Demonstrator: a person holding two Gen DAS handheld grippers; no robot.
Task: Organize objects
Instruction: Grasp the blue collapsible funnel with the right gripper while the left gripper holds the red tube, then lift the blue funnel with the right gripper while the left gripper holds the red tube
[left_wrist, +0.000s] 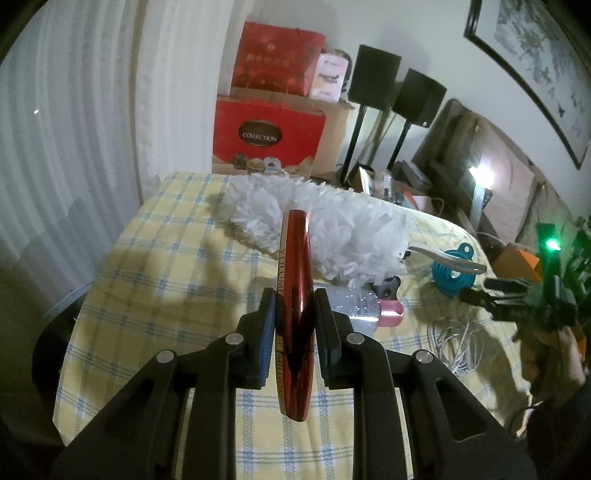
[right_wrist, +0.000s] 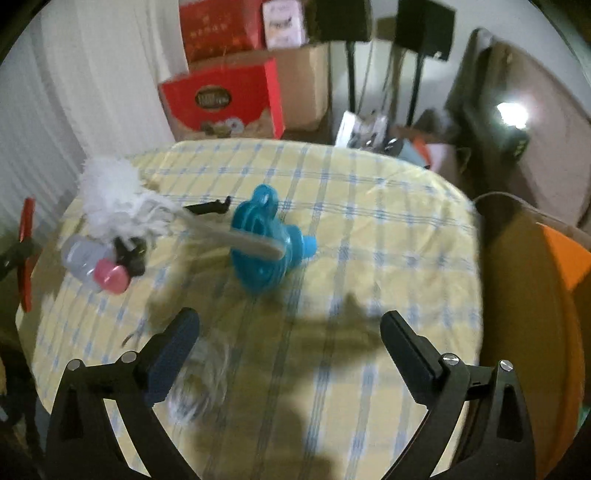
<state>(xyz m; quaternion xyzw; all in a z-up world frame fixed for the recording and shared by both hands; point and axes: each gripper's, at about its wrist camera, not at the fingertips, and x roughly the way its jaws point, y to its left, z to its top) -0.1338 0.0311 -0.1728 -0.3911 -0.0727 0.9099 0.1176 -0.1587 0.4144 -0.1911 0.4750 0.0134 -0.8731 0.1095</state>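
Note:
My left gripper is shut on a glossy red mascara tube, which stands upright between the pads above the yellow checked tablecloth. Behind it lie a white fluffy duster, a clear bottle with a pink cap and a blue funnel. In the right wrist view my right gripper stands open over the cloth with nothing between its fingers. The funnel lies just beyond it, with the duster's handle across it. A coil of white cable lies by the left finger.
Red gift boxes and a cardboard box stand behind the table, with two black speakers on stands beside them. A white curtain hangs at the left. A small black clip lies near the duster. An orange object sits past the table's right edge.

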